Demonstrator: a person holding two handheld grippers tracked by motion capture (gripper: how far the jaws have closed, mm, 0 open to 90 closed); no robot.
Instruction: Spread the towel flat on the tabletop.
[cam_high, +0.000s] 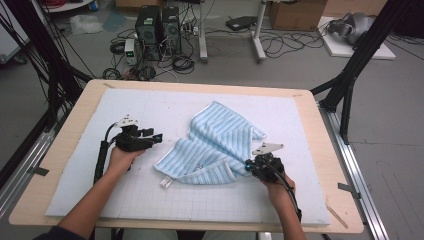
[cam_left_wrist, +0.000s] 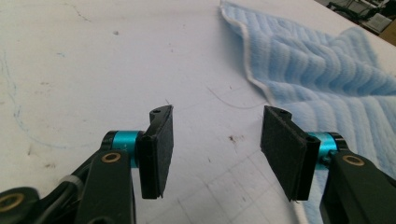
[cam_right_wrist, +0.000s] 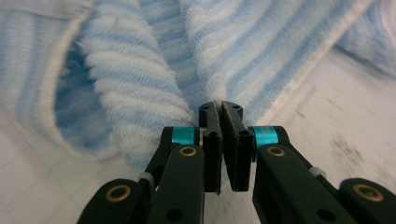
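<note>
High view: bright, even overhead light, soft short shadows under the hands, no glare on the white mat (cam_high: 165, 107); slightly soft, low resolution, mild wide-angle bend at the edges. Left gripper view: well lit, pads (cam_left_wrist: 161, 154) sharp, far part of the towel (cam_left_wrist: 327, 74) a little soft. Right gripper view: towel (cam_right_wrist: 140, 70) close and blurred, corners smeared, jaws in focus, dim shade in the folds.

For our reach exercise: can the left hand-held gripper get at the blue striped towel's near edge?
Probably yes: the left hand-held gripper is open, with bare white mat between it and the blue striped towel.
</note>
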